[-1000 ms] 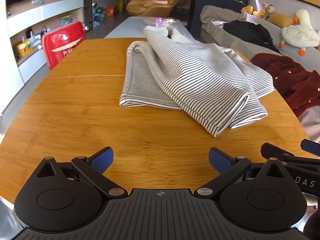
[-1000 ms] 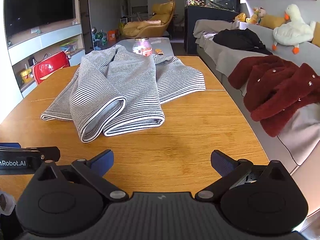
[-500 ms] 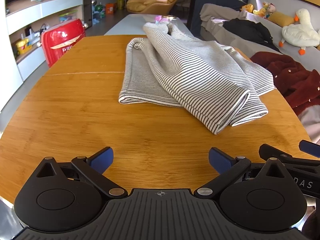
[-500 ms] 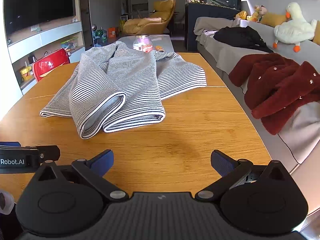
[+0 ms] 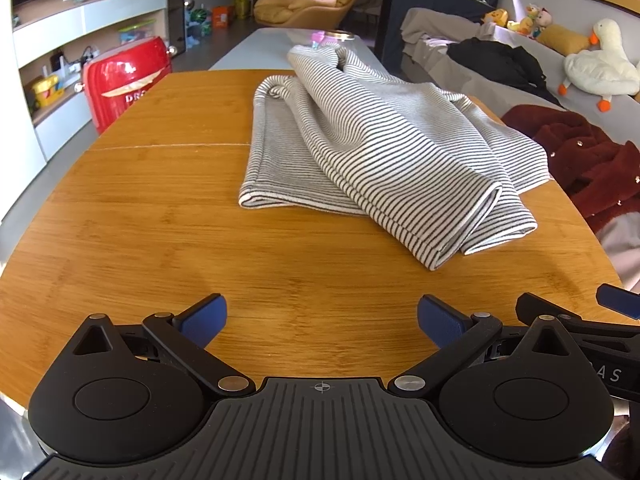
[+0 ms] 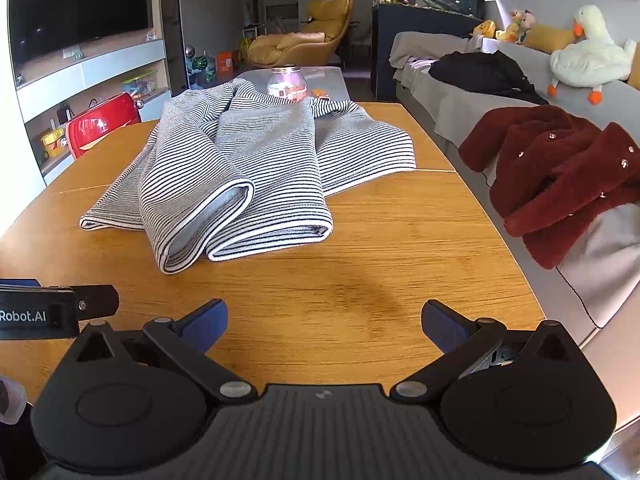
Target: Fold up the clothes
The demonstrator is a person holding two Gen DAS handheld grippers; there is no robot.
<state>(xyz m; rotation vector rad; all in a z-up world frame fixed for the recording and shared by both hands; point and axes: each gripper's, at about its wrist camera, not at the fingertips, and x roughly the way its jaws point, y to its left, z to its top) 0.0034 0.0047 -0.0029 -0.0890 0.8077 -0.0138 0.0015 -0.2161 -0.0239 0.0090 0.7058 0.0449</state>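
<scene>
On the wooden table [image 5: 160,240], a striped garment [image 5: 380,152] lies loosely folded, long axis running away from both empty, spread-fingered grippers, left gripper [image 5: 322,320] and right gripper [image 6: 324,322]

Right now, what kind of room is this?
Probably a home living room: a sofa with a toy goose on it, a big TV, and a yellow armchair further back.

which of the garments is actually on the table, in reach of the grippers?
The striped garment, lying on the wooden table. The red fuzzy coat and black garment lie on the sofa.
</scene>
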